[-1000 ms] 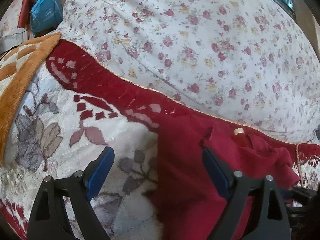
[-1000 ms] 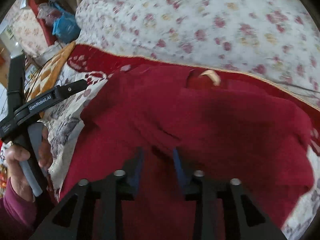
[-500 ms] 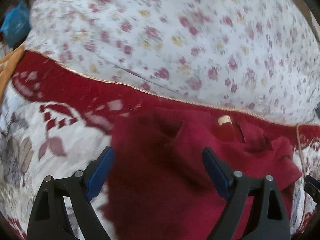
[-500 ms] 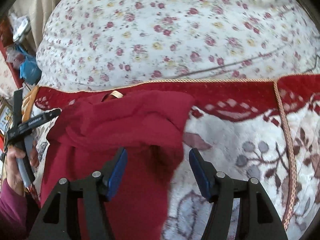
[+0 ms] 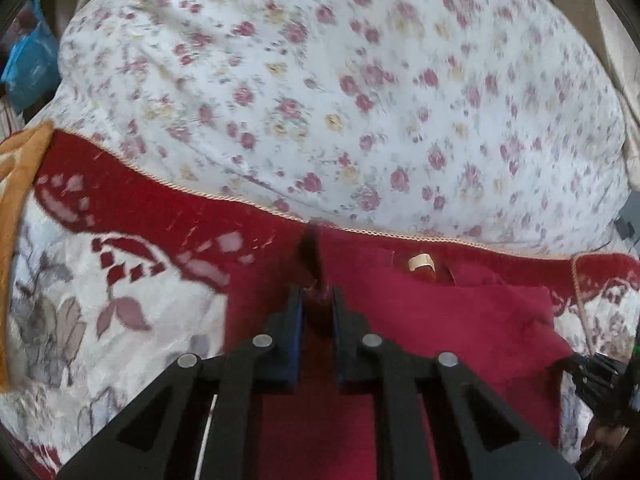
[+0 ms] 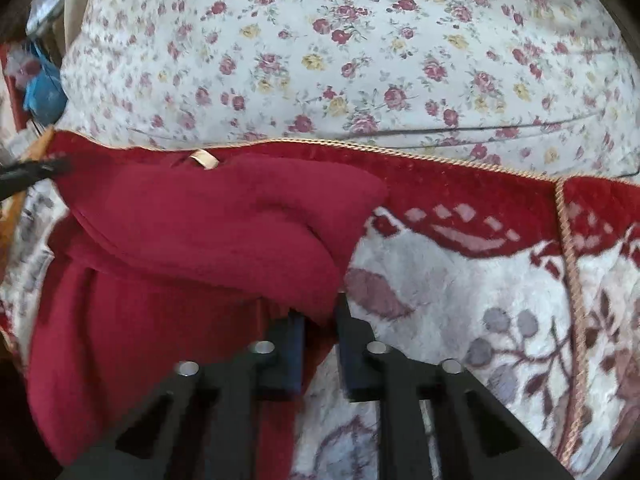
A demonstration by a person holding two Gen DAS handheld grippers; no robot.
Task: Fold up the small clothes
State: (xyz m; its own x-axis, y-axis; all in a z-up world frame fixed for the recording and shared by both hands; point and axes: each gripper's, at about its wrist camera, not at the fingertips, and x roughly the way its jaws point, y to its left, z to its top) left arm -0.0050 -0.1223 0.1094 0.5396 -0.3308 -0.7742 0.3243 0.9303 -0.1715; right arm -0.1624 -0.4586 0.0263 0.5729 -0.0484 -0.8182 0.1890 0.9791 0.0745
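A small dark red garment point(image 5: 448, 320) lies on a patterned blanket, its collar with a beige label point(image 5: 420, 262) toward the far side. My left gripper point(image 5: 316, 296) is shut on a raised fold at the garment's left edge. In the right wrist view the same garment point(image 6: 208, 224) is bunched into a thick fold, with its label point(image 6: 204, 159) at the top. My right gripper point(image 6: 320, 314) is shut on the garment's right edge. The left gripper's tip point(image 6: 32, 170) shows at the far left of that view.
The red, white and grey floral blanket point(image 5: 120, 300) with a gold cord edge covers the surface. A large white flowered quilt point(image 5: 340, 100) bulges behind it. An orange blanket edge point(image 5: 16, 184) and a blue bag point(image 5: 28, 64) lie at the far left.
Both grippers were open half a second ago and have closed on the garment's edges. The left one moved right onto the left edge; the right one took the right edge.
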